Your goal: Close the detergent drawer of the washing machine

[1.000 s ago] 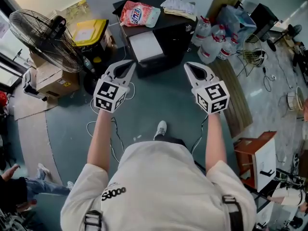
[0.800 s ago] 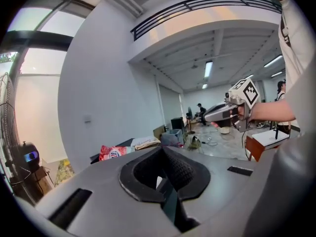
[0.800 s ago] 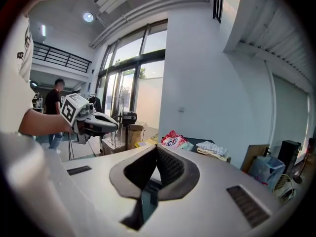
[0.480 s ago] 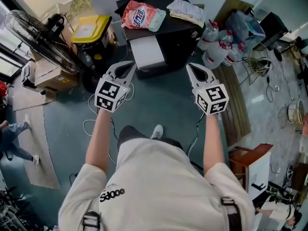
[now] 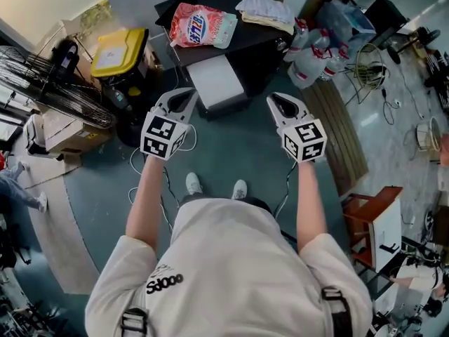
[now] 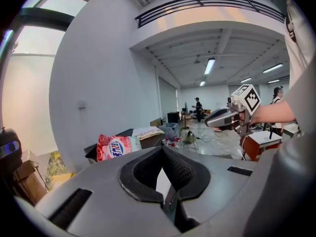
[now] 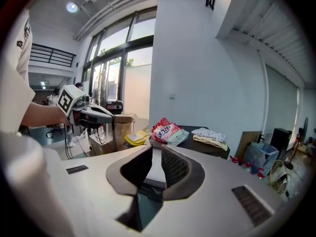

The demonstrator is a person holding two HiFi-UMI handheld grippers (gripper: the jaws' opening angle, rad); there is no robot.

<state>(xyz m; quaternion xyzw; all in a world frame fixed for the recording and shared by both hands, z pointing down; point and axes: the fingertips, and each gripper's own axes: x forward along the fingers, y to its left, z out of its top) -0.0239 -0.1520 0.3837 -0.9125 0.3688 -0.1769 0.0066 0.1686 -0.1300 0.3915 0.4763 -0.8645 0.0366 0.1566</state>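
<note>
While out, drawer (image 5: pixel 216 81) lengthwise toward person.

From the head view I have the black box-shaped washing machine (image 5: pixel 259 55) at upper centre of the frame. Its white rectangular detergent drawer (image 5: pixel 217 83) sticks out of its near face toward the bottom of the frame. On top of the machine lie a red and white plastic detergent bag (image 5: pixel 200 23) at the left and a pale folded cloth (image 5: pixel 263 9) to its right. Left of the machine stands a black bin with a yellow lid (image 5: pixel 119 51). Further left, at the frame's edge, is a black wire fan (image 5: pixel 49 93), with brown cardboard boxes (image 5: pixel 66 128) just below it. Right of the machine I see a cluster of clear plastic bottles (image 5: pixel 312 55), and a reddish wooden stool (image 5: pixel 368 216) sits well apart at lower right.
</note>
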